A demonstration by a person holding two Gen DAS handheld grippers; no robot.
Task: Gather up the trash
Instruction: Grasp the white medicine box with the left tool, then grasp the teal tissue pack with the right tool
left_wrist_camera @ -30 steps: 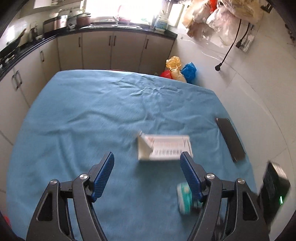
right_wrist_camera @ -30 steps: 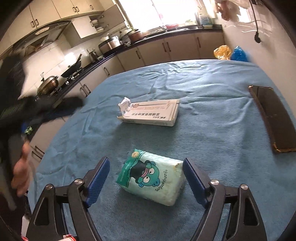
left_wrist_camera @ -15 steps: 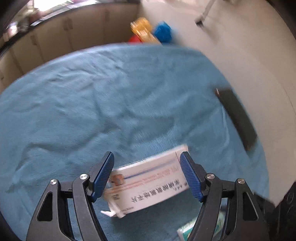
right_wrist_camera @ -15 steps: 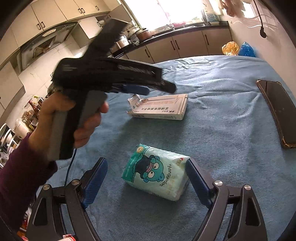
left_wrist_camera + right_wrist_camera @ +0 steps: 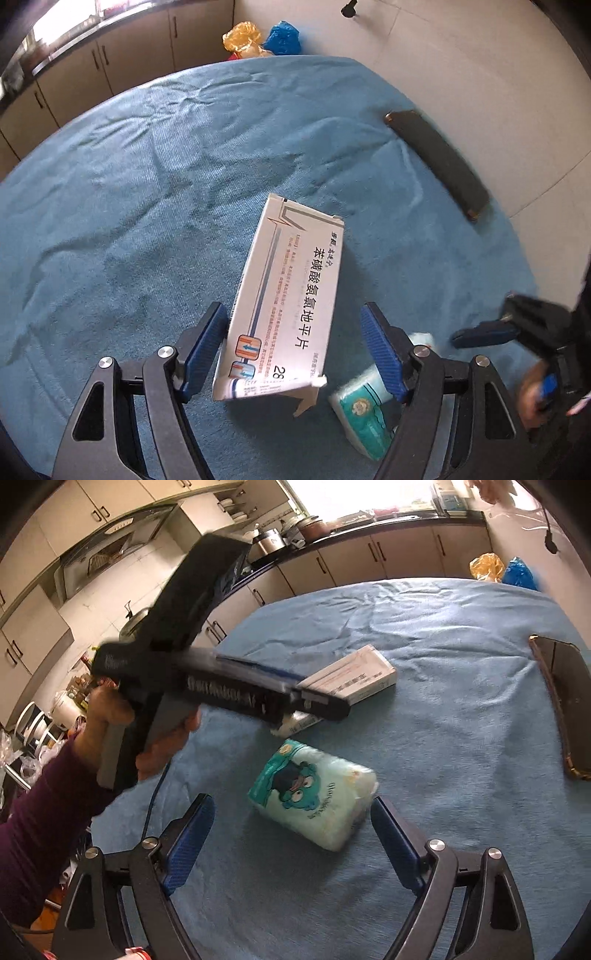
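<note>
I find the left hand-held gripper (image 5: 293, 347) spread wide around the medicine box (image 5: 286, 302) at lower centre, left pad apparently touching its edge, nothing clamped. The right hand-held gripper (image 5: 291, 834) is likewise released, straddling the tissue pack (image 5: 314, 794) on the blue worktop (image 5: 443, 701). In the left view the pack is half hidden behind the right finger; actual box contact I cannot confirm.
</note>
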